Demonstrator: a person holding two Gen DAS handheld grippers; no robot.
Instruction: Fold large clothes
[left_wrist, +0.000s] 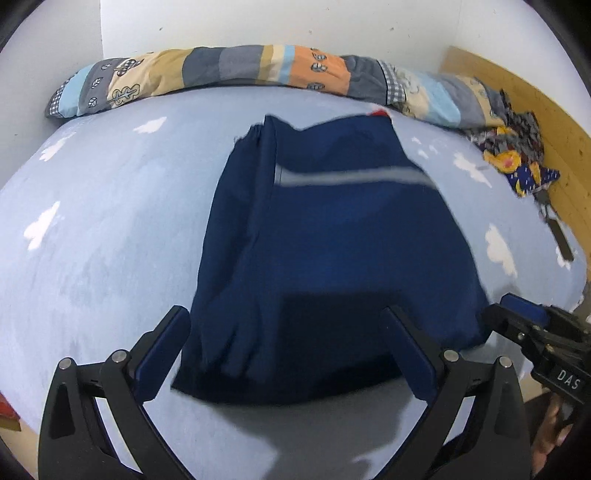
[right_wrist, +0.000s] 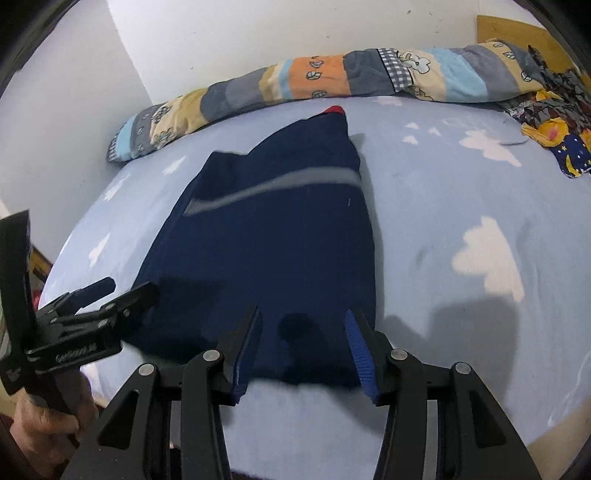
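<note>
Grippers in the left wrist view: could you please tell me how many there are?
2: the left gripper, open over the navy garment's near edge, and the right gripper at that view's right edge.

A bed (left_wrist: 92, 229) covered with a pale blue sheet printed with white clouds fills the scene. Along its far edge lies a rolled patchwork quilt (left_wrist: 236, 72) against the white wall (left_wrist: 258, 22). A crumpled patterned cloth (left_wrist: 517, 158) sits at the far right, touching the wooden headboard (left_wrist: 535, 107).
</note>
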